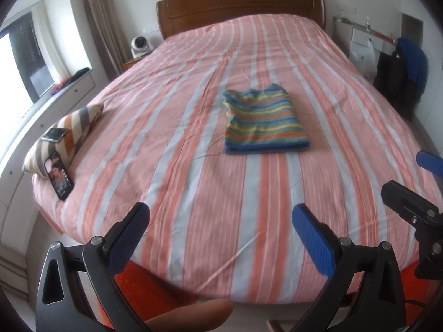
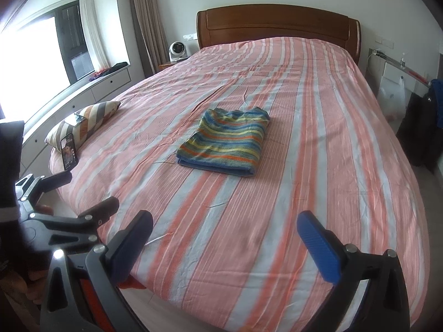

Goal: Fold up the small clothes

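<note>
A folded striped garment [image 1: 264, 120] lies in the middle of the bed [image 1: 193, 166]. Both hand-held grippers, left [image 1: 221, 229] and right [image 2: 225, 235], hover at the near edge, fingers apart, holding nothing.

A: How does the left gripper [image 1: 220, 231] stand?
B: Fingers spread wide, gripping nothing.
A: And the right gripper [image 2: 225, 239]?
B: Likewise spread wide, empty, just beside the left.
</note>
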A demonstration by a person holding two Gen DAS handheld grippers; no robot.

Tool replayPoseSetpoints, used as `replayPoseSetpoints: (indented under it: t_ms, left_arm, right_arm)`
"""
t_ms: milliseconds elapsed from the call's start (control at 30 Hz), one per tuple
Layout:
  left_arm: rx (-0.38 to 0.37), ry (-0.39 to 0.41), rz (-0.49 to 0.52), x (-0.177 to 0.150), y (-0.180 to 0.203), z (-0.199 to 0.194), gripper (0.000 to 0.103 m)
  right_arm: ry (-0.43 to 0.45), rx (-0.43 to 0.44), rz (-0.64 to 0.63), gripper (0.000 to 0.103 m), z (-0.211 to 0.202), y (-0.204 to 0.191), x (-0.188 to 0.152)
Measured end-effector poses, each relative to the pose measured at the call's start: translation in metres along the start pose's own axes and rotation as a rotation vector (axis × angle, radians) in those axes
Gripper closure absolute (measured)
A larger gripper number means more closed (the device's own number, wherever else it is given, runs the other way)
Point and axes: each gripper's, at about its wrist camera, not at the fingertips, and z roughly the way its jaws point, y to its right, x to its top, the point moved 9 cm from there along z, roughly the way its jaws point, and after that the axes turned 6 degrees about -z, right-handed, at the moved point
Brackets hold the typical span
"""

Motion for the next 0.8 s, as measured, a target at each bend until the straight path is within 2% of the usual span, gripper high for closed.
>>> replayPoseSetpoints:
  t_ms: [200,467,800]
  left_arm:
    - [-0.005,-0.001,0.000,-0.0001,0.0000,-0.0006,0.000]
    - [-0.021,-0.020,-0.020,-0.0003,-0.0006,0.0020,0.000]
    - [-0.029,-0.012,-0.011,-0.0014,0.0075,0.0019,0.000]
  right_arm:
    - [-0.026,-0.031,-0.024,0.001,0.0080,-0.0016,-0.0074]
    - [0.005,-0.060,-0.056,0.000,0.0026,-0.0041,-0.0020]
    - [-0.009,-0.061,-0.036,0.001,0.0086,0.0013,-0.0039]
